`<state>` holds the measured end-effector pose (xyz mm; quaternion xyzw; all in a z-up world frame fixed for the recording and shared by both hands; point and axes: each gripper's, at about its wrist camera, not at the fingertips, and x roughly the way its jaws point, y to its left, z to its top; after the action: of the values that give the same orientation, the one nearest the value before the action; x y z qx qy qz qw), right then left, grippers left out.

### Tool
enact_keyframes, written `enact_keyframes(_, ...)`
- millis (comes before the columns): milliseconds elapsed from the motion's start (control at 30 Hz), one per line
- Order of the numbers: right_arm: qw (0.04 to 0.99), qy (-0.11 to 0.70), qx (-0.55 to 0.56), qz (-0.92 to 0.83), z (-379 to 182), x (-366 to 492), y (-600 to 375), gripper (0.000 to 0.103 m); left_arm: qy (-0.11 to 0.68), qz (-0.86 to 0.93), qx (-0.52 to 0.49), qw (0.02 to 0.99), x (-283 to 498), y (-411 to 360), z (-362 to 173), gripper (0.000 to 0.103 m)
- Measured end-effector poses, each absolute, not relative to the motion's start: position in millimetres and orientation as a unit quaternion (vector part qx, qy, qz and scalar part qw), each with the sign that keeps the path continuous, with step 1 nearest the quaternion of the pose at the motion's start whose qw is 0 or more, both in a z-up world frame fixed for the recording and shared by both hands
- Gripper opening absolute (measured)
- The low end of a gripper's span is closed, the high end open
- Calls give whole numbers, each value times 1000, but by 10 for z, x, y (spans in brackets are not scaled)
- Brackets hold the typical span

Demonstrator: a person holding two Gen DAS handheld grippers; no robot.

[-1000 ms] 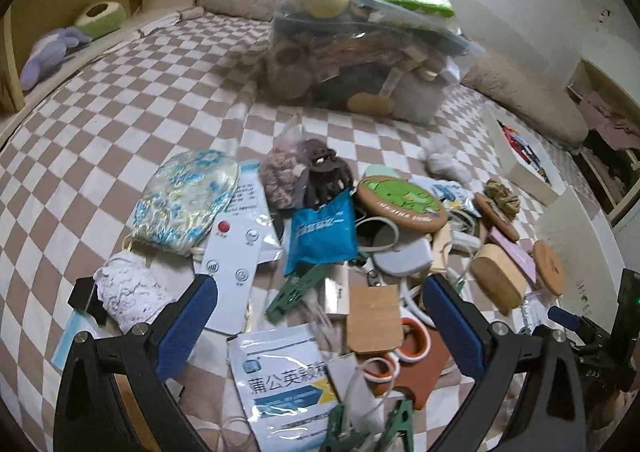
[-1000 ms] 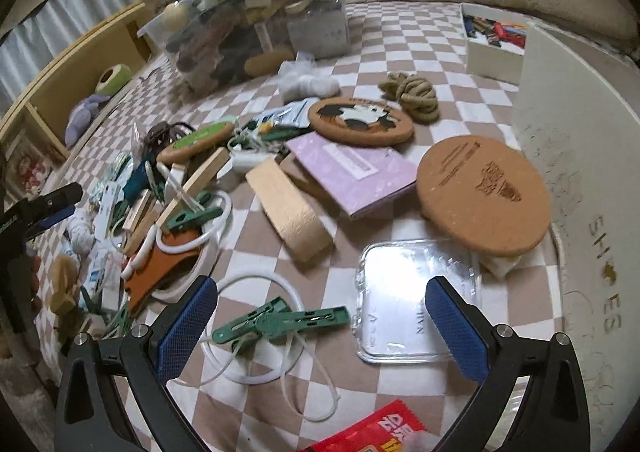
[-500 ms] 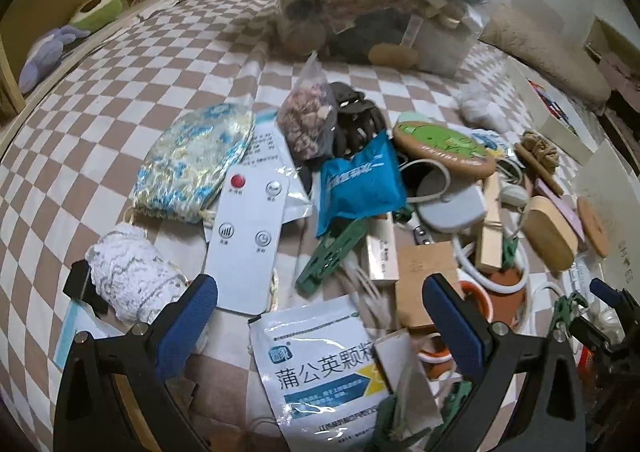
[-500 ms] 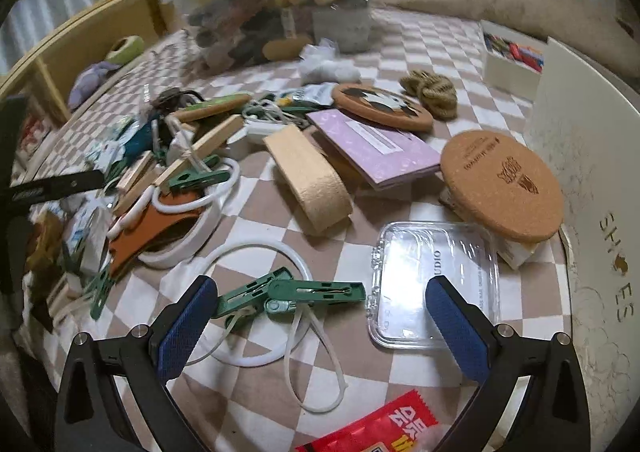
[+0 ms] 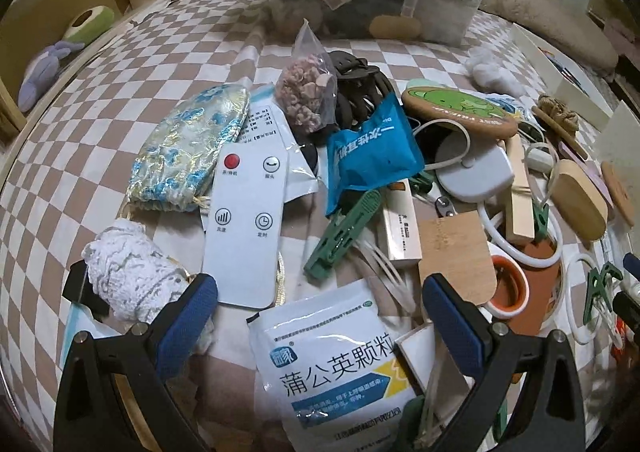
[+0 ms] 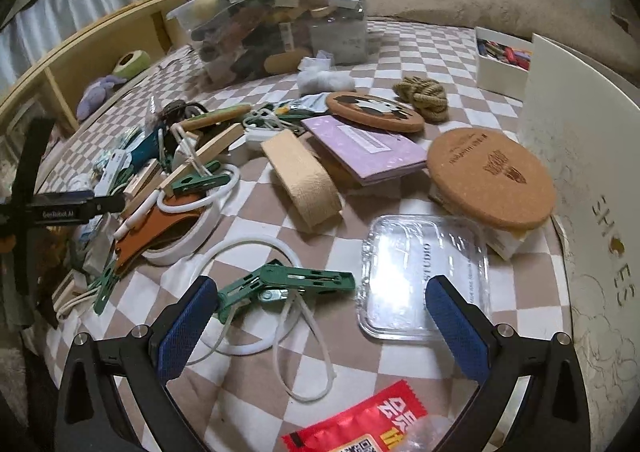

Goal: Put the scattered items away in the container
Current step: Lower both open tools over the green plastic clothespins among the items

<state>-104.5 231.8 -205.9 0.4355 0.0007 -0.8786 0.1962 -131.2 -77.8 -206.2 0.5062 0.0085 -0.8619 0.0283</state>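
Left wrist view: left gripper (image 5: pixel 320 304) spread wide, nothing held, hovering over the white sachet (image 5: pixel 332 364), with the lace roll (image 5: pixel 132 280) beside its left finger and the flat white remote (image 5: pixel 248 219) just ahead. Sachet likely light, limp and slick, best pinched at an edge; remote stiff, best taken across its narrow sides. Right gripper (image 6: pixel 320 316) likewise wide open and empty, above the green clip (image 6: pixel 288 280) tangled with a white cord. Clear container (image 6: pixel 280 35) far off, already heaped. Soft checked bedspread (image 6: pixel 400 47) underneath, apt to give under pressure; shelf and curtain at left.
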Motion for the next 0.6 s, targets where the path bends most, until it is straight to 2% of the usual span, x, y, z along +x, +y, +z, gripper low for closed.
enact_keyframes(300, 163, 6, 443, -882, -2037, -1009, 2319, 103, -9, -866, 498, 27, -1289, -742, -2091, 103)
enact_keyframes(433, 168, 12, 439, -883, -2015, -971, 2283, 88, -4, -867, 497, 21, -1283, -752, -2088, 103)
enact_keyframes(600, 184, 9, 439, -879, -2003, -949, 2245, 78, 12, -867, 499, 1, -1258, -771, -2060, 103)
